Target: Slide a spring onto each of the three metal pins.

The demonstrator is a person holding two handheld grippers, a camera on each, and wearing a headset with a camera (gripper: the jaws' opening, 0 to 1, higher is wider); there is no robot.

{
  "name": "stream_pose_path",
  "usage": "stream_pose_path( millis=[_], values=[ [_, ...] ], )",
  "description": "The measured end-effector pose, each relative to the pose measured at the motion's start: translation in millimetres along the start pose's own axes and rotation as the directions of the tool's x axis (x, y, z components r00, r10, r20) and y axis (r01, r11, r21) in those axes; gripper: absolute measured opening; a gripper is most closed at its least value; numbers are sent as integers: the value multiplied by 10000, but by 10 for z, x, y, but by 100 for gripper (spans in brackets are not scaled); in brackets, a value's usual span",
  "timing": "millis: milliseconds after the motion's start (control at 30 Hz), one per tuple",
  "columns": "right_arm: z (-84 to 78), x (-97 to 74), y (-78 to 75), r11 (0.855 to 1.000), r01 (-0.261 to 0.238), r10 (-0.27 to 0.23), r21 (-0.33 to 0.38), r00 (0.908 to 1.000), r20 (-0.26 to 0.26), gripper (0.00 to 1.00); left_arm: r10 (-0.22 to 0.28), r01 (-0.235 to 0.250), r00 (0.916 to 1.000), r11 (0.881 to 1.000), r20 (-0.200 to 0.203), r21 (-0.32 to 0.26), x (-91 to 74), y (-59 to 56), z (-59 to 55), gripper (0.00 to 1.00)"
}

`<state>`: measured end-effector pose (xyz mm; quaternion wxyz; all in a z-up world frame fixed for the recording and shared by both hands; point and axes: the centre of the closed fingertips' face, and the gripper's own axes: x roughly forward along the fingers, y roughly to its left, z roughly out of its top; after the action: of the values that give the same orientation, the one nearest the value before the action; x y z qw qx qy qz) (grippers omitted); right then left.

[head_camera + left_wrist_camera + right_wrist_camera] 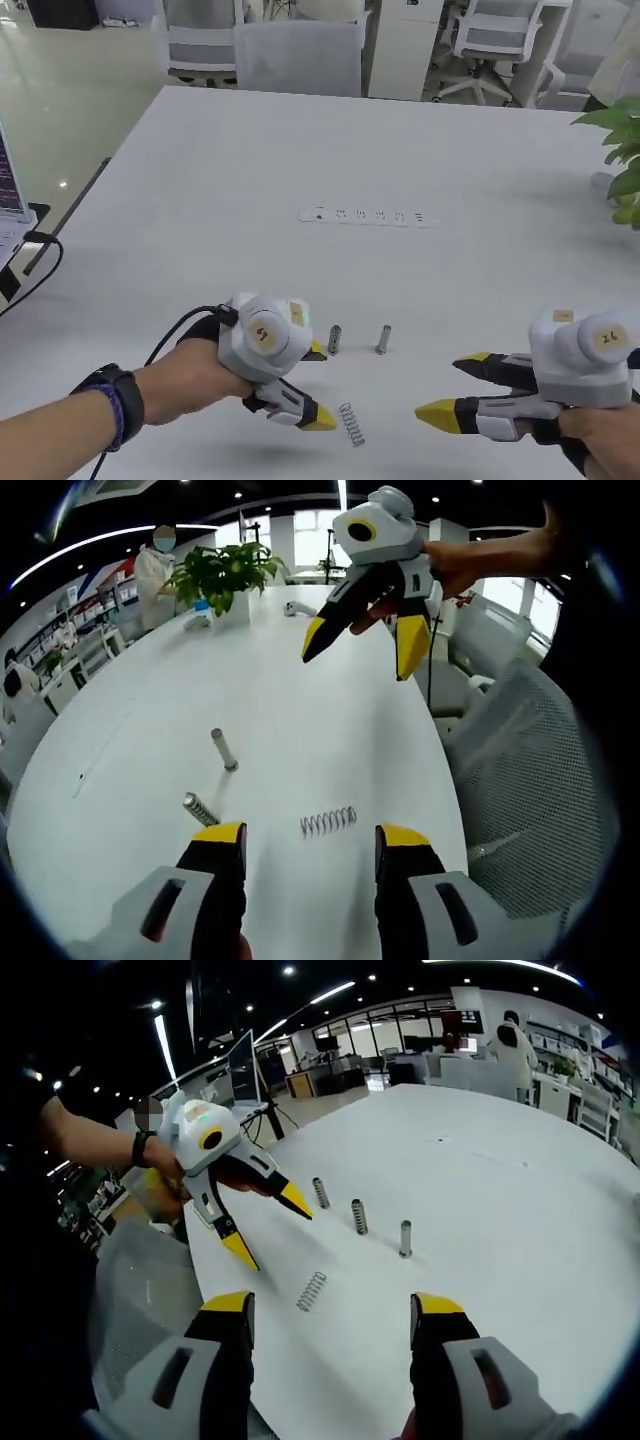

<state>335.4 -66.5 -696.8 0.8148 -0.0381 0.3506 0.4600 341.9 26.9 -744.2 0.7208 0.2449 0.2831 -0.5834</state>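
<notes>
With the left gripper (320, 385) and right gripper (450, 385) flanking the bare pin (382, 339), both with fingers spread and empty, the loose spring (351, 423) lay flat on the desk (300, 150) near that pin, and it probably needed pinching near one end, tipping upright and lowering over the pin.

table (250, 200): plain white. left gripper (320, 385), right gripper (450, 386): white bodies, black jaws tipped yellow. loose spring (351, 423), bare pin (383, 339): silver-grey. plant (625, 150): green.
</notes>
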Motion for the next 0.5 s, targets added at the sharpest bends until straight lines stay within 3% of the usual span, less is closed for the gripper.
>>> stream_pose_path(
  millis=[500],
  values=[
    [-61,-9,-4,10000,-27,27,61,10000,-69,63,-988,1062,9920,9897,-785,957,390,-114,-92,41]
  ],
)
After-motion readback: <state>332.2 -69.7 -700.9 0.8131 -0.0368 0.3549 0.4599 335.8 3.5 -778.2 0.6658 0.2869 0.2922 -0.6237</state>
